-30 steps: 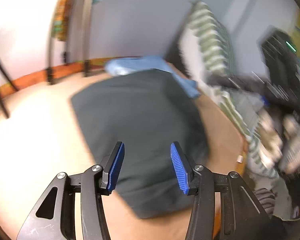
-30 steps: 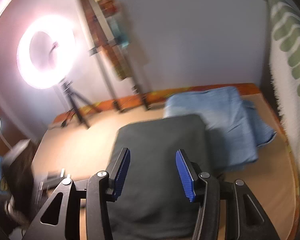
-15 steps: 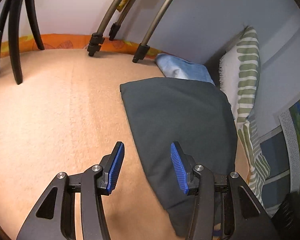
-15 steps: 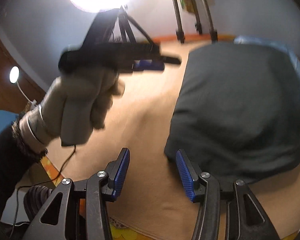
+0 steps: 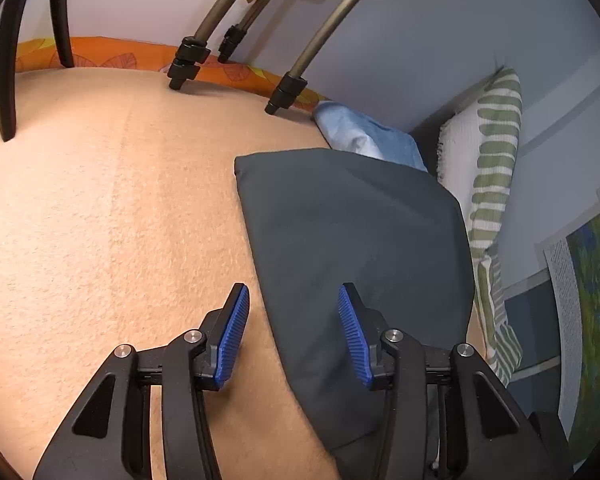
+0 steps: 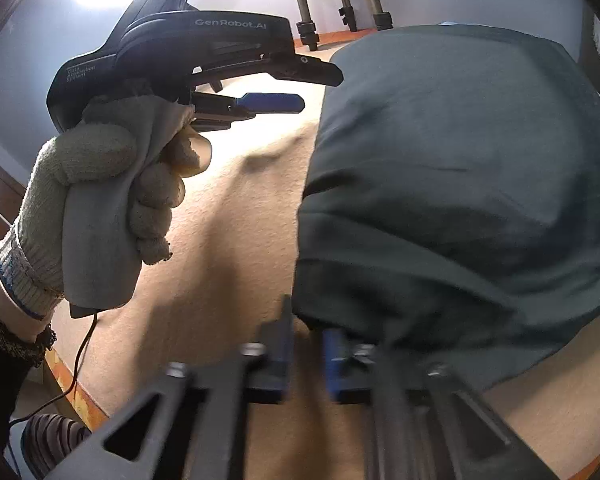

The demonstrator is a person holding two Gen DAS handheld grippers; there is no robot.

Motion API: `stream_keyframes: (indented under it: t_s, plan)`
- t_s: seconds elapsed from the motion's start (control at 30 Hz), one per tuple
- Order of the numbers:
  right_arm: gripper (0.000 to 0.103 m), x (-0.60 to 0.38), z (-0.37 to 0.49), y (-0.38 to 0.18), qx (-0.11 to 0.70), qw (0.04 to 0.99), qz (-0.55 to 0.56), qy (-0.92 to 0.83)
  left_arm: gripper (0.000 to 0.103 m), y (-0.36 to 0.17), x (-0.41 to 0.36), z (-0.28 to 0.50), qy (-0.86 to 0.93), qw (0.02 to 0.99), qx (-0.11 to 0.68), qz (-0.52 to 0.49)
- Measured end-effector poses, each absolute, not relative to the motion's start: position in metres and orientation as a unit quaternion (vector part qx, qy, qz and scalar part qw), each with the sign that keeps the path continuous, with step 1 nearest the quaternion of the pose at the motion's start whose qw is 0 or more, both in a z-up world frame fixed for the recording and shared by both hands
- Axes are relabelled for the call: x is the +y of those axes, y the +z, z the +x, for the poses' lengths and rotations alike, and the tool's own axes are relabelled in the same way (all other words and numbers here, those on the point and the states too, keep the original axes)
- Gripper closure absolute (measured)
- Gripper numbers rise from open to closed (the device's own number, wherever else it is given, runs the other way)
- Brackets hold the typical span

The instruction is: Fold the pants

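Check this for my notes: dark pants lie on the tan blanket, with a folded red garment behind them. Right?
No: the folded garment behind the dark pants is light blue, not red; the left wrist view shows it.

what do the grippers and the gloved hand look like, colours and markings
Both tools are black with silver pivot screws and blue ribbed pads. The left gripper has "GenRobot.AI" in pale letters on its black shell, a grey handle and a thin black cable below. The left hand wears a knitted off-white glove with a blue-trimmed cuff over a dark sleeve.
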State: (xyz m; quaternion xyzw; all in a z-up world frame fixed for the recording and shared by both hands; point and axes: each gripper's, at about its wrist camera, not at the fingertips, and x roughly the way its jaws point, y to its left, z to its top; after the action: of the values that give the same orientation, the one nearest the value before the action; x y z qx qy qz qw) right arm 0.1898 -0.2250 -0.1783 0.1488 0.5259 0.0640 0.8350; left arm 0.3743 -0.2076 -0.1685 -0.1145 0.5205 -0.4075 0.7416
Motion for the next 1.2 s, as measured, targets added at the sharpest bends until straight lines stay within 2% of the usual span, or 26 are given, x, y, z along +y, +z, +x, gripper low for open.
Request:
stream_keyframes:
  t_s: [0.13,0.17,0.2,0.83,0.97,1.2]
  plan:
    - [0.103,-0.227,0.183,-0.176,0.523,0.839,0.129,0.073,0.085,-0.169,-0.214,0.374,-0.401,0.75,0.516,-0.101]
    - [0.103,-0.225,0.182,-0.175,0.523,0.84,0.125,0.075,0.093,-0.168,-0.215,0.374,-0.401,0.752,0.514,-0.098]
    - [0.103,-0.224,0.18,-0.175,0.523,0.84,0.121,0.078,0.095,-0.167,-0.216,0.374,-0.401,0.755,0.51,-0.096]
    - [0.103,-0.198,0.145,-0.159,0.527,0.839,0.097,0.099,0.098,-0.158,-0.227,0.373,-0.384,0.782,0.489,-0.056]
    - [0.099,-0.191,0.134,-0.155,0.528,0.837,0.095,0.108,0.097,-0.149,-0.225,0.367,-0.383,0.791,0.477,-0.026]
    - [0.099,-0.189,0.119,-0.149,0.521,0.84,0.097,0.116,0.097,-0.144,-0.223,0.366,-0.377,0.796,0.474,-0.019]
